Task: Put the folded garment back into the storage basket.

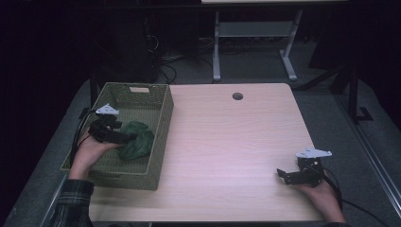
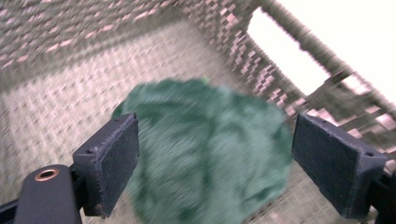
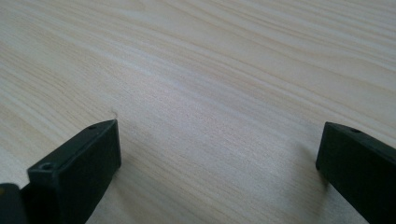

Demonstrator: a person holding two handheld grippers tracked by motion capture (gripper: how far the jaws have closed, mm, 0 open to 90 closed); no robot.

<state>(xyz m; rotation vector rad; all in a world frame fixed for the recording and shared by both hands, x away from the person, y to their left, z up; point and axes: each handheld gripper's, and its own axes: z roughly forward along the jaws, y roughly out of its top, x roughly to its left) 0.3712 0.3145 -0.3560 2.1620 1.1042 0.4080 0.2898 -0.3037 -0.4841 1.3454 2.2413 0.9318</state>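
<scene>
1. Here, a green cloth [image 1: 136, 141] is being seen lying crumpled on the floor of the woven basket [image 1: 161, 124], toward its near right side, at the left edge of the tabletop [image 1: 227, 142].
2. The left hand-held gripper [image 1: 130, 137] is being held just over the cloth inside the basket; in the left gripper view its jaws are being kept wide apart, with the cloth [image 2: 205, 154] lying below and between the pads [image 2: 114, 158] but not being pressed by them.
3. The right hand-held gripper [image 1: 281, 174] is being rested low over bare tabletop at the near right, well apart from the basket, its jaws spread with nothing between them.
4. The cloth is being judged light, soft and limp: it is likely to sag and drape when lifted, and nothing about it looks fragile or slippery.
5. A raised fold near the middle of the bundle is being judged the best place to pinch, since a thin edge could slide out of the pads.
6. The basket's open weave is being noted as a possible snag for trailing fabric.
</scene>
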